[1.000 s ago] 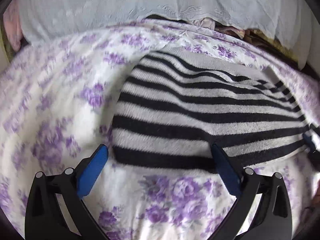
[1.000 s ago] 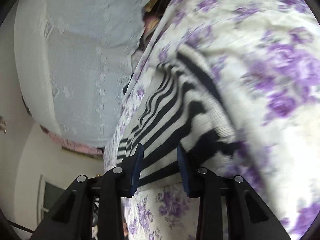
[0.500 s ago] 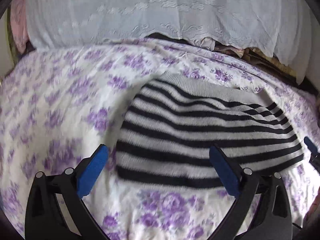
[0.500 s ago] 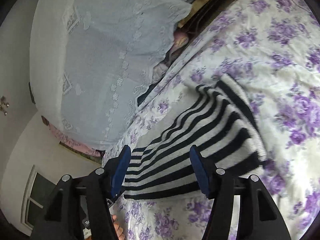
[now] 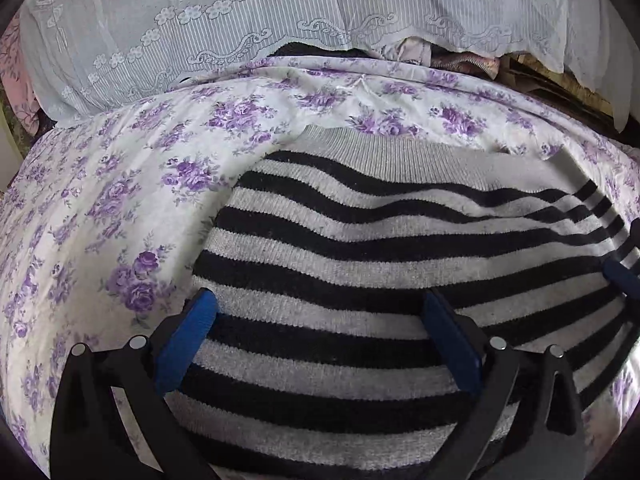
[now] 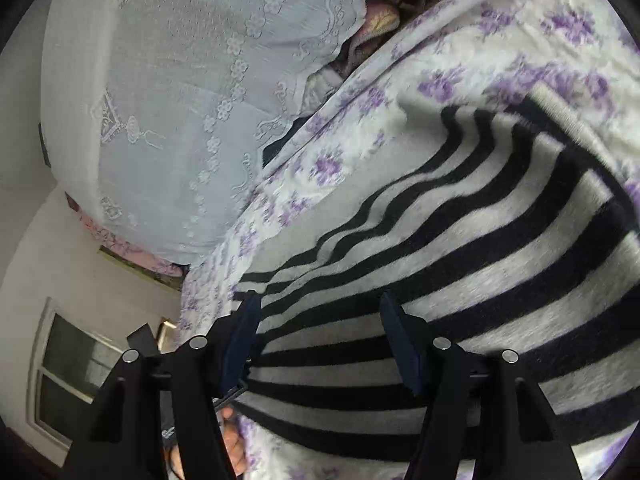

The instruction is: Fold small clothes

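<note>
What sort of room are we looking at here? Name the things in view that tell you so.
Most likely a bedroom. A striped sweater lies on a bed spread with a purple-flowered sheet, a white lace cover is draped over piled bedding behind it, and a window is set in a plain wall.

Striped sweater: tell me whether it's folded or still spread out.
Folded, at least once. The striped sweater lies flat on the floral sheet as a compact rectangle, and no sleeves stick out. How many layers cannot be told.

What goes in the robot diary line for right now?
left gripper: open | right gripper: open, jaws just opened | striped sweater: lying on floral sheet, ungripped
</note>
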Motion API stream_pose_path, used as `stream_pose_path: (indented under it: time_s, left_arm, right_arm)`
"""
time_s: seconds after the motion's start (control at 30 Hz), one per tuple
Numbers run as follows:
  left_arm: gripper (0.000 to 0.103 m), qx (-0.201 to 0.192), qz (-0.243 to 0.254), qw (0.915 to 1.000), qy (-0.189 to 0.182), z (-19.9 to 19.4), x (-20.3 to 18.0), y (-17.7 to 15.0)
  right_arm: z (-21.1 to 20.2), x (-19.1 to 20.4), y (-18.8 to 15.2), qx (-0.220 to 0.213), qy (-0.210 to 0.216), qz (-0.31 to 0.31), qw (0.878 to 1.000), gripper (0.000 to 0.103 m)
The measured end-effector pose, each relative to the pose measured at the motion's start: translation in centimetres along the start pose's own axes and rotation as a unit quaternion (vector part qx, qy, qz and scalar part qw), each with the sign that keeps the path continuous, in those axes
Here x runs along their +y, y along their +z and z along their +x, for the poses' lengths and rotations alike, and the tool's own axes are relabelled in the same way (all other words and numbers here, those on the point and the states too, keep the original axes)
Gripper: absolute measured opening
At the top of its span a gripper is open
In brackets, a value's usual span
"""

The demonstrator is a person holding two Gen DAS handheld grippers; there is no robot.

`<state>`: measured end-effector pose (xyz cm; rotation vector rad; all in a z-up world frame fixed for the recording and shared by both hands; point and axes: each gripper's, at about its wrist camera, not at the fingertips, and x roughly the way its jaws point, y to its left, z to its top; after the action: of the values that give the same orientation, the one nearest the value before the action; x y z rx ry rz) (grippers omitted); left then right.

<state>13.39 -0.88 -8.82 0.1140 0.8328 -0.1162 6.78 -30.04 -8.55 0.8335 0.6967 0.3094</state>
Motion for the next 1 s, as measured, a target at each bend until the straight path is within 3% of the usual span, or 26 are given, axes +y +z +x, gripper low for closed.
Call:
stream_pose_path:
  time_s: [0.3, 0.47, 0.6, 0.67, 0.7, 0.87, 1.0]
  left_arm:
    - [0.099, -0.009, 0.003, 0.9988, 0.048, -0.1, 1.0, 0.0]
    - [0.099, 0.013, -0.047, 0.9987, 0.012, 0.5, 3.2, 0.0]
    - [0.099, 0.017, -0.060, 0.9980, 0.006, 0.7, 3.6, -0.1]
    - [0.099, 0.013, -0.053, 0.9984, 0.016, 0.5, 3.2, -0.2]
    - [0.099, 0.011, -0.049, 0.9985, 0.021, 0.4, 3.1, -0.1]
    - [0.099, -0.001, -0.037, 0.9984, 0.043, -0.1, 2.8, 0.0]
    - [0.099, -0.009, -0.040, 0.9975, 0.057, -0.8, 3.1, -0.3]
  right_arm:
    - [-2.5, -2.7, 1.6, -0.034, 0.003, 0.032, 0.999, 0.060]
    - [-3.5, -3.0, 2.2, -0.052, -0.013, 0.026, 0.998, 0.059]
    - [-5.2, -3.1, 2.4, -0.095, -0.055, 0.021, 0.994, 0.059]
    - [-6.5, -2.8, 2.4, -0.133, -0.119, 0.010, 0.984, 0.064]
    - [-7.0, -2.8, 2.5, -0.144, -0.130, 0.004, 0.981, 0.064]
    - [-8.5, -4.0, 3.0, -0.152, -0.113, 0.033, 0.981, 0.065]
    - [-8.8, -3.5, 2.5, -0.147, -0.113, 0.023, 0.982, 0.065]
